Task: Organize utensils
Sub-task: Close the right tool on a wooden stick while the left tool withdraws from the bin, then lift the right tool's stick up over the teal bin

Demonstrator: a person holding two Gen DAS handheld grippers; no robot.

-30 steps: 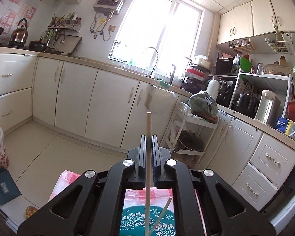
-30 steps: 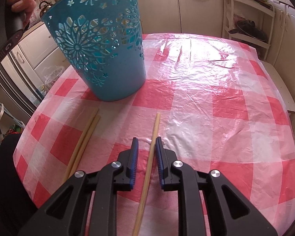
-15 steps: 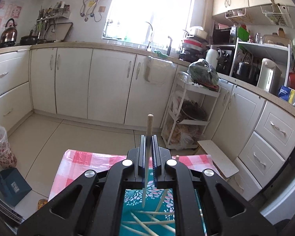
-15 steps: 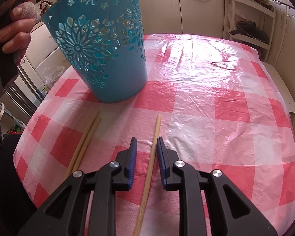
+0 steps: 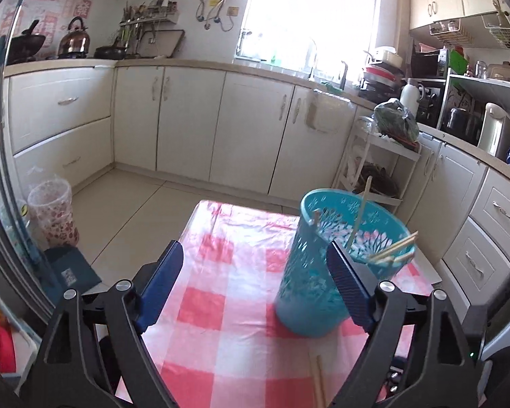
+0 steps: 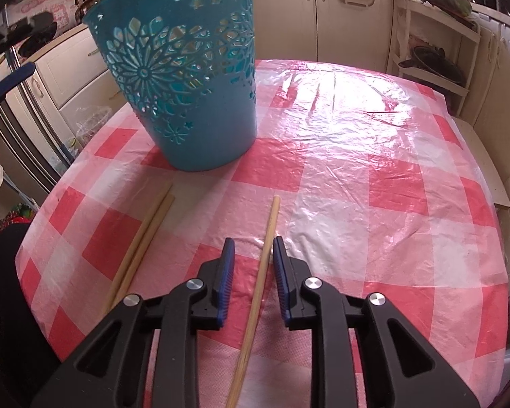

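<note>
Left wrist view
Gripper state: left gripper (image 5: 255, 268) stands with its jaws spread wide and nothing between them, above the checked tablecloth (image 5: 221, 309).
Done so far: several chopsticks (image 5: 392, 248) already sit in the teal basket (image 5: 309, 292), some leaning out over its rim, one standing near upright.
Left over: one chopstick end (image 5: 319, 386) shows on the cloth just in front of the basket.

Right wrist view
Gripper state: right gripper (image 6: 253, 243) is low over the table, jaws apart on either side of a single chopstick (image 6: 261, 268), not yet clamped on it.
Axis: this stick's long axis runs away from the camera, along the fingers, far tip leaning slightly right, toward the open cloth beside the basket.
Still to move: a pair of chopsticks (image 6: 142, 238) lies side by side and touching, left of the single one, pointing toward the basket's base.
Progress: partly done by my reading; three sticks remain on the table here.
</note>
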